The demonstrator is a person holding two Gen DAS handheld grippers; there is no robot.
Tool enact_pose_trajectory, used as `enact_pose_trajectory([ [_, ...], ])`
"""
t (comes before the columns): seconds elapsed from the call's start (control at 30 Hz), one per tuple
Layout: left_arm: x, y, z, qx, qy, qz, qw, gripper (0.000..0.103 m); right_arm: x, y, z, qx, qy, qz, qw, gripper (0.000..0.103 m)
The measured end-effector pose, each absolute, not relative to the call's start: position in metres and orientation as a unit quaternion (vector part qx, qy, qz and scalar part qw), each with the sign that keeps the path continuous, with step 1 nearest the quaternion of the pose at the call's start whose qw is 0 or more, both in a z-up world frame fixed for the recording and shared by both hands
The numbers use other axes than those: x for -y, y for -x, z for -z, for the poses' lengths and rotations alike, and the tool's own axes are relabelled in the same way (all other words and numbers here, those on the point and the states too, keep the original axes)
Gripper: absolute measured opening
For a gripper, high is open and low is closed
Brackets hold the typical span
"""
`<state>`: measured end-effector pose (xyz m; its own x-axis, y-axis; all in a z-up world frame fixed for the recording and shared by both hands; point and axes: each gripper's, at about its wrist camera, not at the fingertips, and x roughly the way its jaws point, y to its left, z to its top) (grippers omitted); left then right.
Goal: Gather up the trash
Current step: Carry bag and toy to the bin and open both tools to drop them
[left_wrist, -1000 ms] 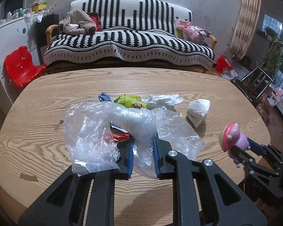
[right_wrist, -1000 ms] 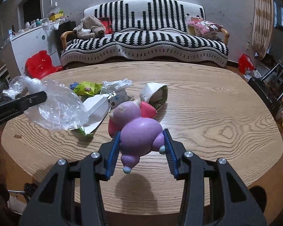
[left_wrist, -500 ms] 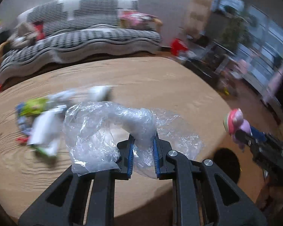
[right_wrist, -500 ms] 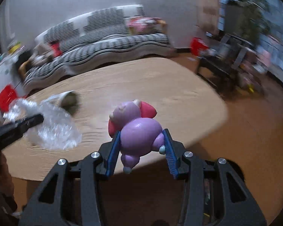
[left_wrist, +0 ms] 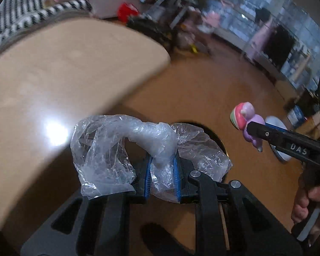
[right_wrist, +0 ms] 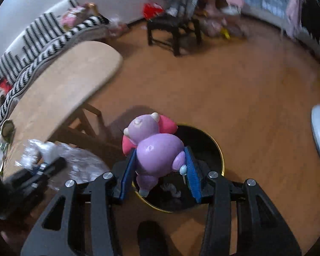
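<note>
Now both of my tools are off the oval light-wood table (right_wrist: 59, 81) and over the floor, whereas a second ago each camera faced the tabletop squarely with the striped black-and-white sofa (right_wrist: 38, 40) behind it. My left gripper (left_wrist: 161, 175) has its blue-padded jaws pinched together on a crumpled clear plastic bag (left_wrist: 125, 149), the same hold as in the earlier frames; the bag bulges out to both sides of the pads. My right gripper (right_wrist: 160, 170) is clamped on a purple and pink squishy pig-like toy (right_wrist: 153, 147), jaws held partly apart by its round body, grip unchanged. Directly under the toy in the right wrist view stands a round black trash bin with a gold rim (right_wrist: 211, 147), not in view before; something pale and crumpled lies inside it. In the left wrist view the bin's dark mouth shows behind and partly hidden by the bag, so the bag hangs at its near edge. The remaining litter is at the far left of the table in the right wrist view, blurred. A hand (left_wrist: 309, 204) holds the right tool's handle at the right edge of the left wrist view. Background is motion-blurred.
</note>
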<state>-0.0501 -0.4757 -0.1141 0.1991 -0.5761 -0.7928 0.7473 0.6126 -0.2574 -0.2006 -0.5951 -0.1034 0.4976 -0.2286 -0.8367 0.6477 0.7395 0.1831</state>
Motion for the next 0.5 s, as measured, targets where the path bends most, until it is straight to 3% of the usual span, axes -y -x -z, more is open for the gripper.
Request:
enact_pose_trajectory([
  [0.4, 0.545, 0.055, 0.162, -0.49, -0.12, 0.462, 0.729, 0.02, 0.632, 0.194, 0.132, -0.455, -0.269, 0.279, 0.801, 0.049],
  [0.43, 0.548, 0.055, 0.164, -0.492, -0.123, 0.463, 0.727, 0.03, 0.633, 0.194, 0.133, -0.458, -0.269, 0.281, 0.799, 0.051],
  [0.47, 0.55, 0.054, 0.168, -0.495, -0.126, 0.462, 0.725, 0.047, 0.633, 0.193, 0.135, -0.459, -0.269, 0.284, 0.798, 0.054],
  [0.5, 0.55, 0.054, 0.17, -0.495, -0.126, 0.461, 0.726, 0.054, 0.633, 0.194, 0.136, -0.46, -0.269, 0.284, 0.797, 0.055],
])
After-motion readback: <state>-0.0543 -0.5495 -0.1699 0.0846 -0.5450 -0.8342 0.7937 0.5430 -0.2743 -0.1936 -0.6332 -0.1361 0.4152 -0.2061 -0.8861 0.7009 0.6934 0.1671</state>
